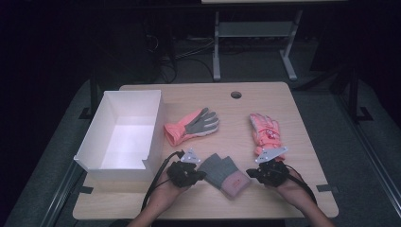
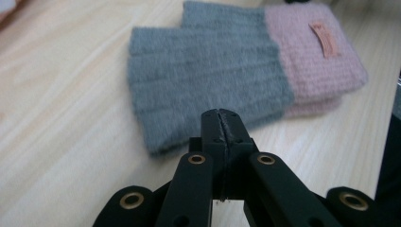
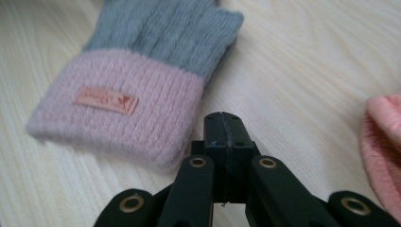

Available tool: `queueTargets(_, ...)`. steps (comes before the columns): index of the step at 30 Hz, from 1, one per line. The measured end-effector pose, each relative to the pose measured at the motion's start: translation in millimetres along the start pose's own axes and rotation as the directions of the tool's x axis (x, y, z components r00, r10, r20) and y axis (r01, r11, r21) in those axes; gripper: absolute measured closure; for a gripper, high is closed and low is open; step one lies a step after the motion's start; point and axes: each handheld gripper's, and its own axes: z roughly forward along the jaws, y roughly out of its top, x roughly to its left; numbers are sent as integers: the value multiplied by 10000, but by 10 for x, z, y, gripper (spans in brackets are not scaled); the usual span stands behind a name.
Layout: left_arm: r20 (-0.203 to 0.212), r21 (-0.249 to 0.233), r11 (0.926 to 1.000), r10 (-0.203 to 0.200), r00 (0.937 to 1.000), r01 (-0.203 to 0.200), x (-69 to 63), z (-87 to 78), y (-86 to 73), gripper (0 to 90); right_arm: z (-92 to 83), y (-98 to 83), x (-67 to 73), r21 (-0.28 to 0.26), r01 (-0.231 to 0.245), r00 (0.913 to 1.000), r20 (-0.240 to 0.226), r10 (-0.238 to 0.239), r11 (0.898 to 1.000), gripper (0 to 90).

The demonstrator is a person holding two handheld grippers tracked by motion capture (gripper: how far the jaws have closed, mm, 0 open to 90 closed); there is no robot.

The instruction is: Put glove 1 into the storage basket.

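Note:
A knitted glove with grey fingers and a pink cuff lies flat near the table's front edge, between my two grippers. My left gripper is at its grey finger end. In the left gripper view the black jaws are pressed together, with no fabric between them, just at the edge of the grey knit. My right gripper is at the cuff end. In the right gripper view its jaws are shut too, beside the pink cuff with its small label.
A white open box stands at the left of the table. A pink glove with a grey palm lies mid-table. A pink padded glove lies to the right, its cuff close to my right gripper. A cable hole is at the back.

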Motion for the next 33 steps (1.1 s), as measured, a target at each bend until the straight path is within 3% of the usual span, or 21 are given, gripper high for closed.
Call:
queueTargets(6, -103, 132, 9999, 108, 9999, -107, 25, 96, 83, 894, 69, -9, 4, 181, 111, 9999, -62, -110, 9998, 897)
queueTargets(17, -220, 619, 9981, 49, 9997, -35, 182, 245, 155, 895, 111, -10, 81, 536, 199, 9970, -753, -158, 9984, 899)
queueTargets(24, -287, 677, 9977, 46, 9996, -27, 296, 308, 262, 896, 174, 21, 222, 610, 659, 9895, -1327, -573, 9960, 900)
queueTargets(29, -232, 462, 9988, -165, 9996, 176, 357, 361, 317, 896, 215, 57, 322, 543, 845, 9826, -1705, -742, 9949, 900)
queueTargets(33, -185, 633, 9980, 13, 9998, -1, 412, 376, 363, 896, 268, 101, 412, 553, 847, 9761, -2054, -716, 9949, 900)
